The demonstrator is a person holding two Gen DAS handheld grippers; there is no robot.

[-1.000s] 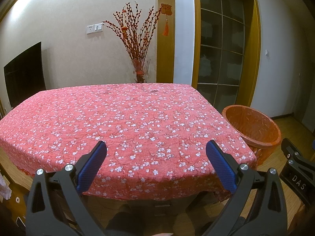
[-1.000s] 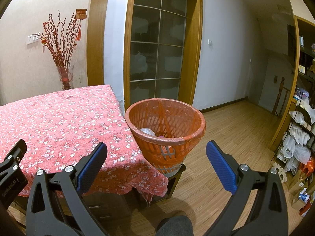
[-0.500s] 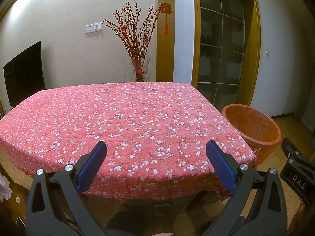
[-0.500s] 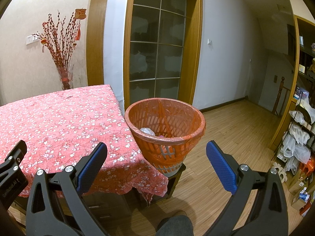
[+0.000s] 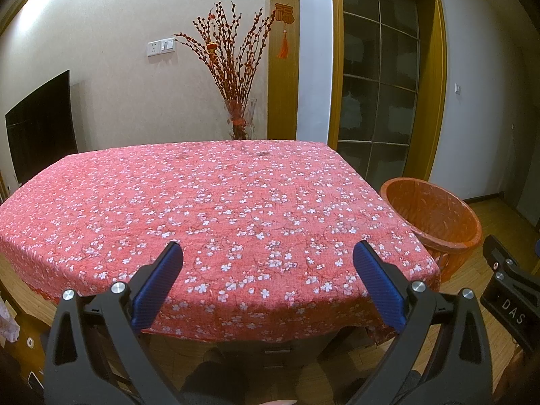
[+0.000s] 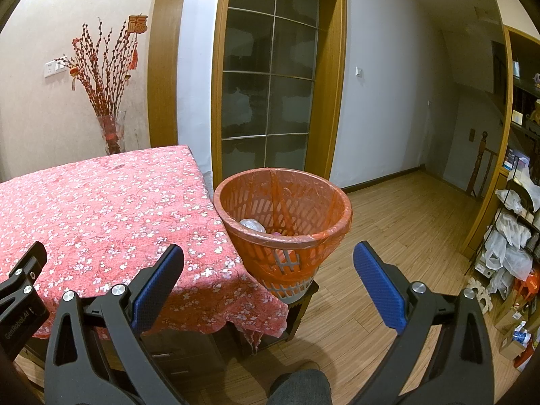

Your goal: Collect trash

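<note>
The left gripper [image 5: 268, 281] is held at the near edge of the table [image 5: 216, 202], its 2 blue-padded fingers [image 5: 158, 283] spread wide apart with nothing between them. The table wears a red cloth printed with small white blossoms, and the cloth hangs over the near edge in a soft scalloped line. Off the table's right corner stands the orange waste basket [image 5: 435, 216], lined with a thin orange bag; from the left wrist view its inside looks bare, though the bottom is hidden by the rim. The right gripper [image 6: 269, 281] is held lower and further right, facing that same basket [image 6: 303, 236], and its 2 fingers [image 6: 379, 283] are likewise wide apart and hold nothing. From the right wrist view the trash shows: a crumpled silvery-white wad [image 6: 252, 225] lies low inside the basket against the wall nearest the table, with a small pinkish scrap [image 6: 276, 234] just beside it. The basket sits raised on a dark stool [image 6: 300, 303], touching or nearly touching the draped cloth at the table corner. Behind the table, a glass vase of red berry branches [image 5: 236, 67] stands against the wall, next to a wood-framed glass door [image 6: 270, 84]. A cluttered rack of bags [image 6: 513, 236] stands at the far right on the wooden floor.
</note>
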